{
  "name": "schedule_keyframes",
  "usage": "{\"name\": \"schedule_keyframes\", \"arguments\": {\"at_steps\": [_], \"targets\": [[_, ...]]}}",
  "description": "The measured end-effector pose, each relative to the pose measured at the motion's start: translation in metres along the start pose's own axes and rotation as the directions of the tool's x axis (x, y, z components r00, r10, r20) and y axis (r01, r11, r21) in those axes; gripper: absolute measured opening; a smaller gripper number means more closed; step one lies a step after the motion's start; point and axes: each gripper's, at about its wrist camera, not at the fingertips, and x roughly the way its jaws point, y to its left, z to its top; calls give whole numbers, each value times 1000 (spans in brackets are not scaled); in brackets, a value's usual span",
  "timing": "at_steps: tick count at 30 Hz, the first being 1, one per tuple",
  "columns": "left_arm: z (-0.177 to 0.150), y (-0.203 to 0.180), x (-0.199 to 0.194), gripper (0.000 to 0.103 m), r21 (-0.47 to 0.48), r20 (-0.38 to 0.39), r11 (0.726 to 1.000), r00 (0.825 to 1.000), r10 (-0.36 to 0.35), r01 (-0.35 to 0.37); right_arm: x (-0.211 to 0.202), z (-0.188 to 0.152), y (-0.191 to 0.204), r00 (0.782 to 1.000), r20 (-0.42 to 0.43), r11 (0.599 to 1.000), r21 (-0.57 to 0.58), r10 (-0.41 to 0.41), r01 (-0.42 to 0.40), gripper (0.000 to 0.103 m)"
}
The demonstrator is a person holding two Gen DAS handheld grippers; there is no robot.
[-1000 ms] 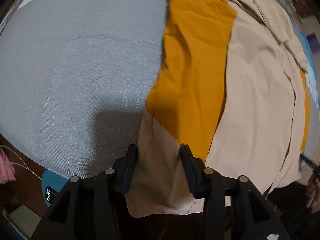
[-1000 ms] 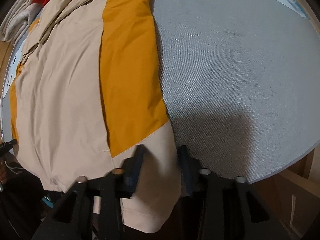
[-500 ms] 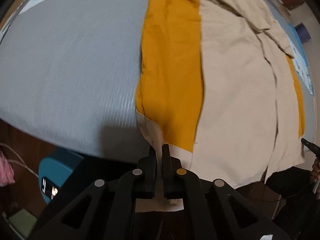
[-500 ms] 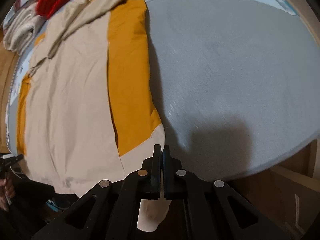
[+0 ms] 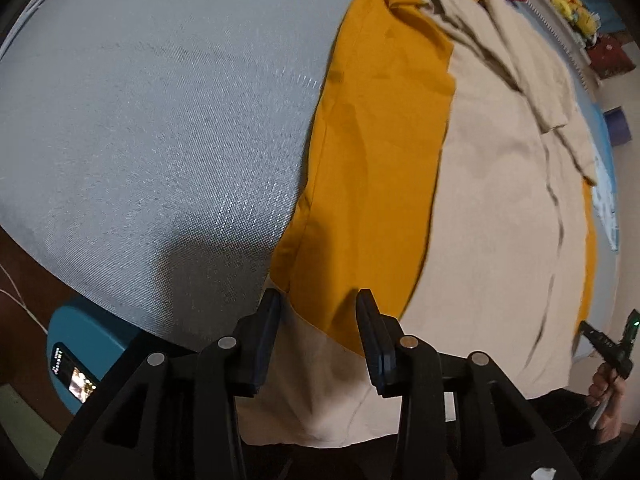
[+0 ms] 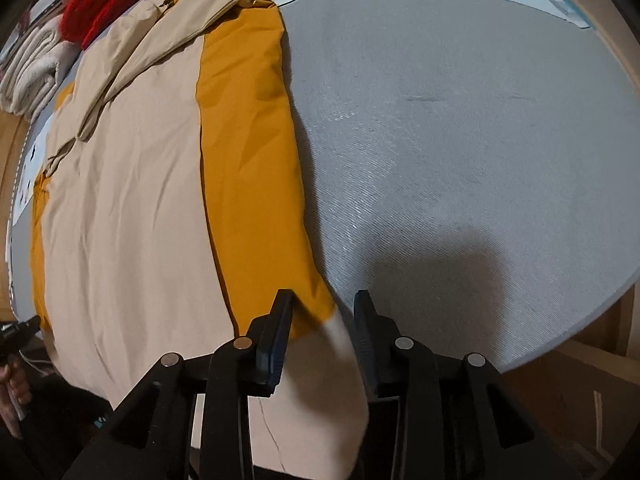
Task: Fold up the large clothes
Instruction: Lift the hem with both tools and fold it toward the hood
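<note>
While we hold over the near hem:
Change: both tongs, pinched shut half a second ago, are opening again.
Left tongs: part open, beige corner between, not pressed.
Right tongs: same, part open, other corner loose.
Garment: orange-and-beige, spread flat on grey surface, hem overhanging.
Meaning: we judge hem released; fold not begun.
Writing: none legible.

Garment spread on mat, hem overhanging near edge, folded pile behind
</note>
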Motion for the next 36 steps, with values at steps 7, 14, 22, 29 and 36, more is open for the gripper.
{"name": "schedule_keyframes", "arguments": {"at_steps": [7, 14, 22, 29, 36], "targets": [[-5, -18, 4, 8, 25, 9, 999, 999, 48, -48, 15, -9, 6, 999, -25, 996, -79, -31, 29, 25], [-24, -35, -46, 2, 138, 124, 990, 992, 16, -33, -24, -16, 14, 998, 59, 993, -113, 37, -30, 4], [-43, -39, -122, 1, 213, 208, 967, 960, -187, 142, -96, -40, 14, 970, 165, 979, -125, 181, -162, 3], [-49, -34, -178, 1, 267, 235, 935, 925, -299, 235, -164, -77, 11, 938, 229, 958, -186, 260, -220, 3], [-73, -20, -208, 1, 276, 223, 906, 895, -386, 322, -239, -130, -13, 899, 325, 953, -180, 293, -246, 3]]}}
